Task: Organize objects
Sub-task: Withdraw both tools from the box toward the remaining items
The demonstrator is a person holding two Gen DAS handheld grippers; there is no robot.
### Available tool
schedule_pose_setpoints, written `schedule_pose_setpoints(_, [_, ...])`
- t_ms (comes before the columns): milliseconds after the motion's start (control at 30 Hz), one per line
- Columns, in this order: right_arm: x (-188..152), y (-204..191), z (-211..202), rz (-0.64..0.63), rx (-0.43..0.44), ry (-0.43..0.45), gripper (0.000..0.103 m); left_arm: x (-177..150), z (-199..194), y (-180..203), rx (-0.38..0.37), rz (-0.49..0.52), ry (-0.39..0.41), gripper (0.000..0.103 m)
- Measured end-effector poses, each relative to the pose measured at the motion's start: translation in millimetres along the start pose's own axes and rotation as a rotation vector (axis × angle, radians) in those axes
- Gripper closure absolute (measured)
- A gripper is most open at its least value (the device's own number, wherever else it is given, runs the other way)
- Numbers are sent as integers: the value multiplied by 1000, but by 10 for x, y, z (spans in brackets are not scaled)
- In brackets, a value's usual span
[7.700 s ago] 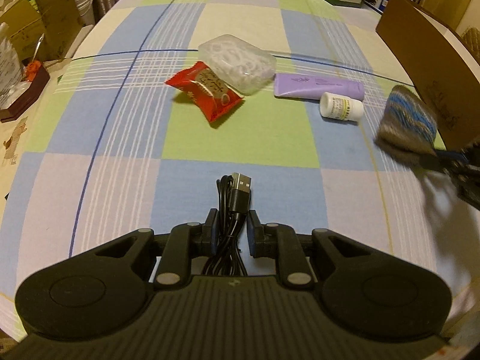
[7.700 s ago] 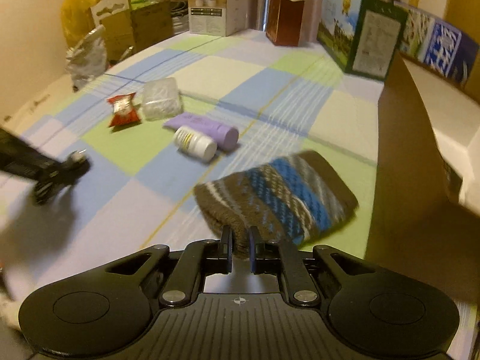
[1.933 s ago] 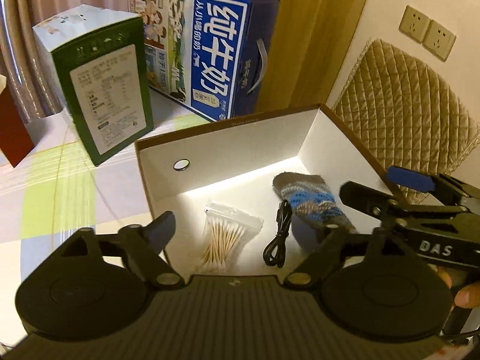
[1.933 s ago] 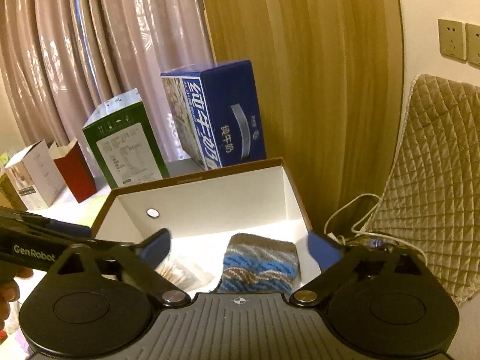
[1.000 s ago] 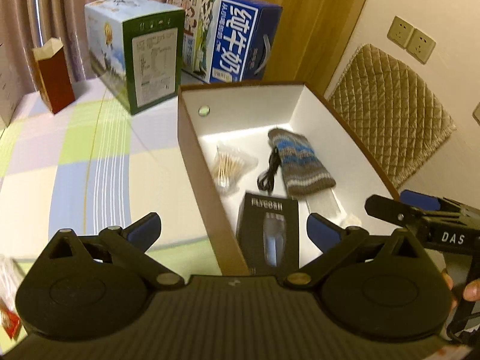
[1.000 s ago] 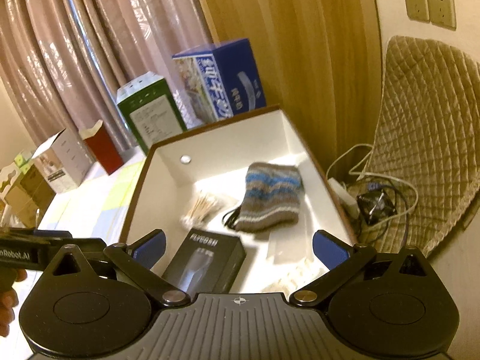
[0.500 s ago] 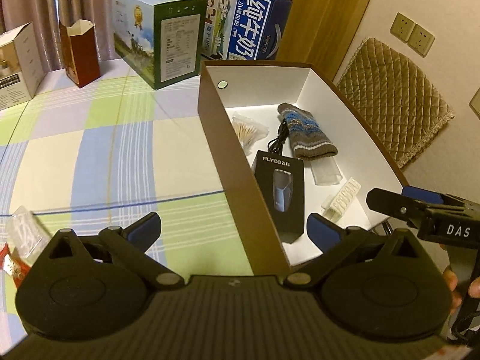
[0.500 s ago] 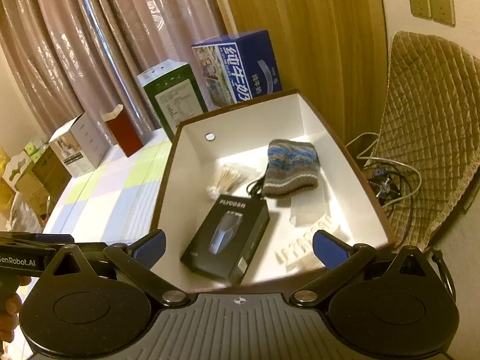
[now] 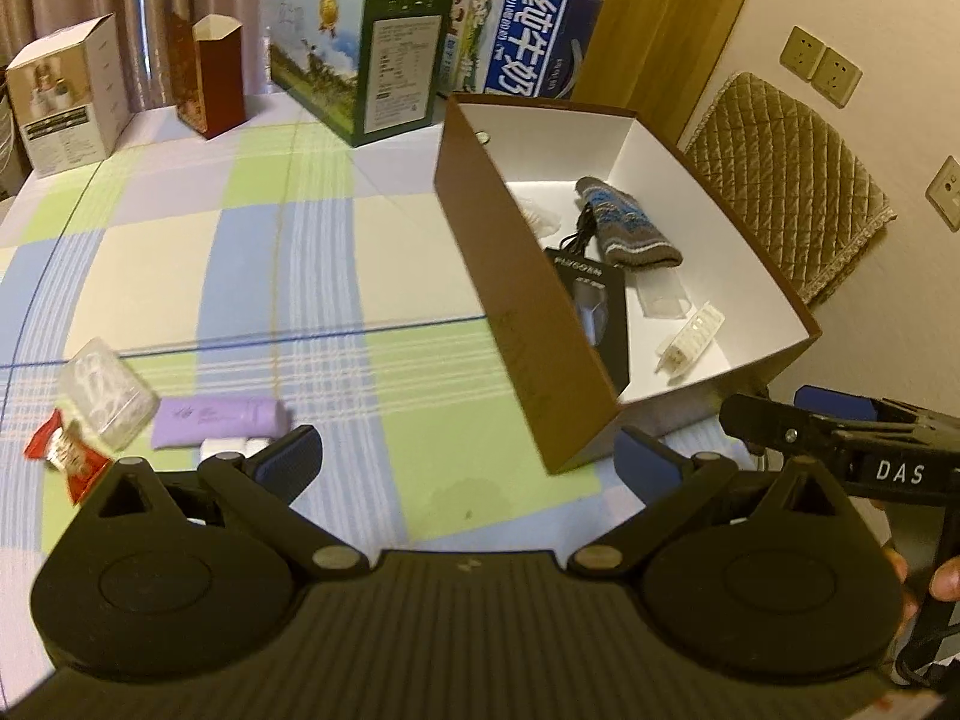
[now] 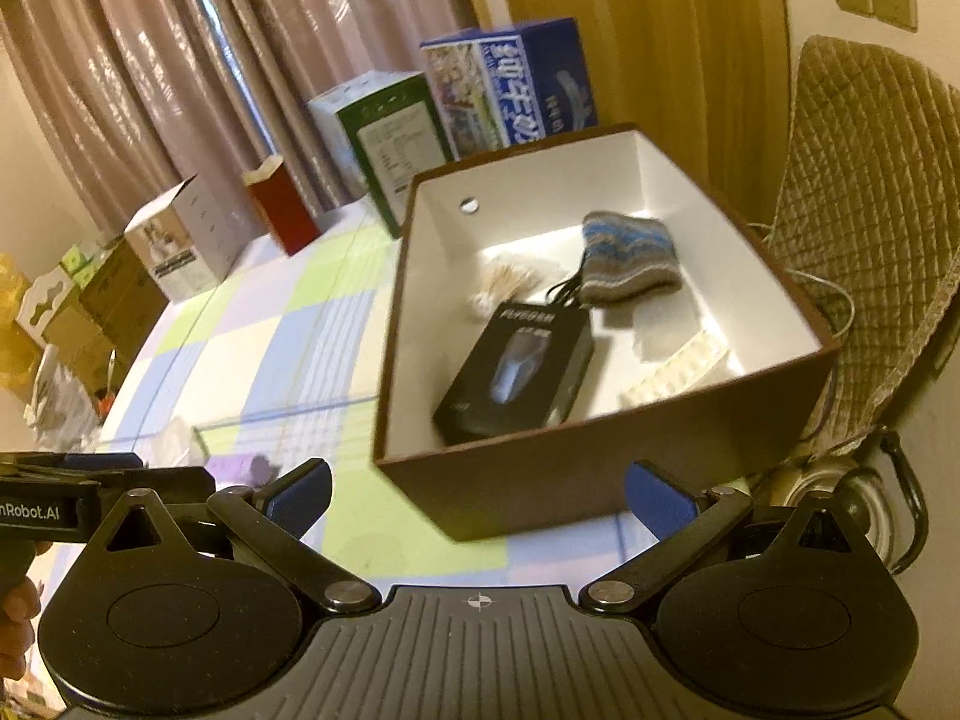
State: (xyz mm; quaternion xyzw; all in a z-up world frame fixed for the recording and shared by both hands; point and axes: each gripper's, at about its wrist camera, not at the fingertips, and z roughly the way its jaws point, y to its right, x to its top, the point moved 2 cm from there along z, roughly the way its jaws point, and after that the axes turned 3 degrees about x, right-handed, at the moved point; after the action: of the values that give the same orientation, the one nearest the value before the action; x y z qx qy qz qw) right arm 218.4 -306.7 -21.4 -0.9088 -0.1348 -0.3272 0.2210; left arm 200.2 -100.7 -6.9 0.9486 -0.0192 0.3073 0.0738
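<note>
A brown cardboard box (image 9: 522,312) with white inside stands on the table's right side; it also shows in the right wrist view (image 10: 558,468). Inside lie a knitted striped pouch (image 9: 630,225) (image 10: 630,261), a black cable (image 9: 579,234), a black shaver box (image 10: 516,372), a cotton swab bag (image 10: 504,285) and a white plastic strip (image 9: 690,336). On the cloth at left lie a purple tube (image 9: 213,414), a white bottle (image 9: 228,449), a clear case (image 9: 105,393) and a red snack pack (image 9: 63,459). My left gripper (image 9: 468,459) is open and empty above the table. My right gripper (image 10: 477,495) is open and empty before the box.
Cartons stand along the table's far edge: a green box (image 9: 360,84), a blue milk box (image 9: 516,54), a red carton (image 9: 210,84) and a white box (image 9: 66,102). A quilted chair back (image 9: 786,180) is right of the box. The checked tablecloth (image 9: 252,252) spans the middle.
Both grippers have pulled back from the box and turned left. The tube, bottle, case and snack pack have come into the left wrist view. Both stay open and empty.
</note>
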Motion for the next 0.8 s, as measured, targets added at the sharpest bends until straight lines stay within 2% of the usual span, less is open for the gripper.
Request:
schedule_pose_setpoints(600, [-392, -924, 435, -180, 17, -139, 2, -525, -286, -859, 145, -75, -100, 1])
schedule_pose_setpoints(800, [-517, -1167, 598, -200, 67, -203, 2, -665, -376, -1097, 197, -94, -120, 1])
